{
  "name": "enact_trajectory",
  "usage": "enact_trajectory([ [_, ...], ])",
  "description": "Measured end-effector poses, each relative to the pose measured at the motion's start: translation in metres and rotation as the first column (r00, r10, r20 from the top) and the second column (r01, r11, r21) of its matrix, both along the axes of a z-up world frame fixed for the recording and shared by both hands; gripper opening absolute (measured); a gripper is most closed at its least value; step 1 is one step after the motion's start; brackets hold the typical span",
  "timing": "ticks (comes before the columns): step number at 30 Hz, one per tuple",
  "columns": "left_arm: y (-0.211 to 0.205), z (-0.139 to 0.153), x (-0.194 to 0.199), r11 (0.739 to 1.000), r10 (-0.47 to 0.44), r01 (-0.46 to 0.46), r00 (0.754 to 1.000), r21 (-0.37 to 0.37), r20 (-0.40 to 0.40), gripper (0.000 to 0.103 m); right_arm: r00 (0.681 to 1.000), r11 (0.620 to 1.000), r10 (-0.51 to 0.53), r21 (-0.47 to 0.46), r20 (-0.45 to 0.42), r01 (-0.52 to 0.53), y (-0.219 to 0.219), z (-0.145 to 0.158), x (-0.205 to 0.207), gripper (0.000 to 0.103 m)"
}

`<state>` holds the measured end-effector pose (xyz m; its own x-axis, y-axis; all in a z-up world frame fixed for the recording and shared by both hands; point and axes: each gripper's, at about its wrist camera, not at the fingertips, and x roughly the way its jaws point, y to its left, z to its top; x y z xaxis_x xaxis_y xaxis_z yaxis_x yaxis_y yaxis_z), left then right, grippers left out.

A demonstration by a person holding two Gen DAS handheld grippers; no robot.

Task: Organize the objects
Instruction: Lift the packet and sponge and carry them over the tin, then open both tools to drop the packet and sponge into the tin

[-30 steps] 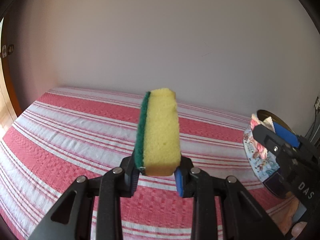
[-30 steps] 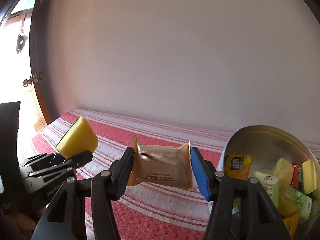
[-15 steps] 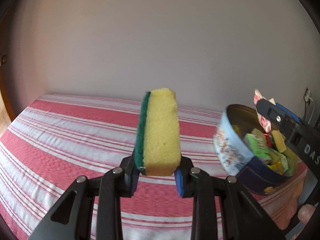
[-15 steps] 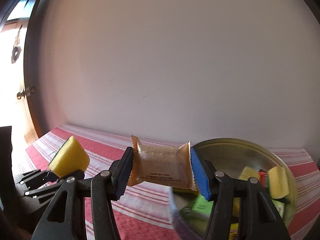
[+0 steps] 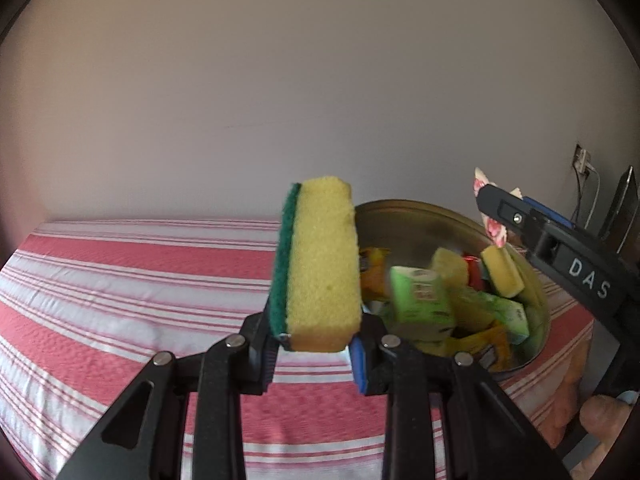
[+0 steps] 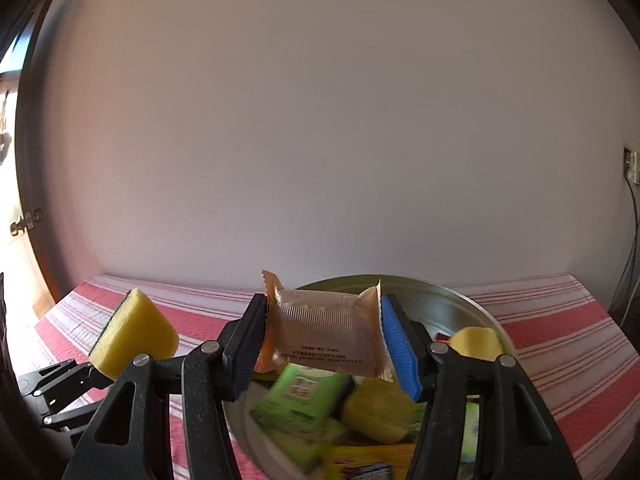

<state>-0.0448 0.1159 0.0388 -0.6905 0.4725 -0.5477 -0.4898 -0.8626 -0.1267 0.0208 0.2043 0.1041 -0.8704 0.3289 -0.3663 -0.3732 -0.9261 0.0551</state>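
Now the round metal tin [image 5: 420,216] fills much of both views, where a second ago it sat at the far right edge of the left wrist view and off to the right of the right one — both hands have carried their loads across the red-and-white striped cloth [image 5: 120,280] toward it. The left gripper [image 5: 316,354] pinches the yellow sponge [image 5: 320,268] with its green scrubbing face by its lower end, so the sponge stands upright between the pads, just left of the tin's rim and not yet over the opening. The right gripper [image 6: 340,336] clamps a tan sealed packet [image 6: 324,328] across its width, jaws partly spread to the packet's breadth, and that packet hangs above the tin's mouth.

Inside the tin lie green packets [image 6: 304,396], more yellow sponges [image 6: 476,342] and other small wrapped items, blurred by the motion. From the left wrist view the right gripper shows as a black bar reaching over the far rim, with a finger of the person's hand at the lower right corner.

By my reading, the carry is nearly over: the packet looks ready to drop, while the sponge needs a little more travel to the right — release too early and it would land on the cloth.
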Motion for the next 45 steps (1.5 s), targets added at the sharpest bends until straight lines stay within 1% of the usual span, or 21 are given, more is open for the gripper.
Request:
enact_trajectory([
  [6,0.034,0.007,0.006,0.999,-0.041,0.041,0.999,-0.014,-0.014,0.028,0.999,0.999,-0.034,-0.011,-0.007,0.034,0.026,0.003,0.016,0.059],
  [8,0.041,0.008,0.006,0.999,-0.045,0.045,0.999,-0.010,-0.014,0.028,0.999,0.999,-0.048,0.000,-0.001,0.048,0.039,0.005,0.026,0.059],
  [9,0.044,0.008,0.005,0.999,-0.047,0.047,0.999,-0.007,-0.012,0.028,0.998,0.998,-0.055,-0.001,0.002,0.055,0.033,0.003,0.020,0.059],
  [11,0.052,0.009,0.004,0.998,-0.055,0.055,0.998,-0.001,-0.008,0.028,0.998,0.998,-0.060,-0.017,0.005,0.060,0.038,0.002,0.021,0.059],
  [15,0.067,0.009,0.005,0.997,-0.074,0.074,0.997,-0.004,-0.010,0.028,0.997,0.997,-0.078,-0.019,0.013,0.078,0.043,0.000,0.019,0.059],
  [20,0.087,0.008,0.004,0.996,-0.091,0.091,0.996,-0.010,-0.004,0.028,0.995,0.995,-0.099,-0.019,0.019,0.100,0.039,-0.004,0.005,0.059],
  [24,0.099,0.004,0.005,0.995,-0.101,0.101,0.995,-0.007,-0.003,0.028,0.993,0.993,-0.118,-0.022,0.029,0.118,0.047,-0.006,0.004,0.059],
  [25,0.102,0.003,0.004,0.995,-0.103,0.103,0.995,-0.004,0.000,0.028,0.992,0.992,-0.123,-0.023,0.035,0.124,0.053,-0.005,0.010,0.059],
  [28,0.110,0.001,0.003,0.994,-0.112,0.112,0.994,0.001,0.006,0.028,0.990,0.991,-0.133,-0.026,0.049,0.134,0.054,-0.007,0.007,0.060],
  [33,0.118,0.000,0.001,0.994,-0.109,0.109,0.994,-0.005,0.000,0.028,0.987,0.988,-0.147,-0.028,0.060,0.149,0.060,-0.007,0.008,0.060],
  [34,0.131,-0.003,0.002,0.994,-0.106,0.106,0.994,-0.005,0.003,0.028,0.987,0.988,-0.149,-0.031,0.062,0.152,0.062,-0.007,0.007,0.060],
  [38,0.132,-0.008,-0.002,0.995,-0.095,0.095,0.995,-0.001,0.023,0.028,0.986,0.987,-0.151,-0.046,0.072,0.154,0.067,-0.007,0.004,0.060],
  [45,0.140,-0.006,-0.014,0.997,-0.075,0.076,0.996,-0.015,0.056,0.028,0.983,0.986,-0.156,-0.040,0.098,0.160,0.067,-0.011,-0.006,0.060],
])
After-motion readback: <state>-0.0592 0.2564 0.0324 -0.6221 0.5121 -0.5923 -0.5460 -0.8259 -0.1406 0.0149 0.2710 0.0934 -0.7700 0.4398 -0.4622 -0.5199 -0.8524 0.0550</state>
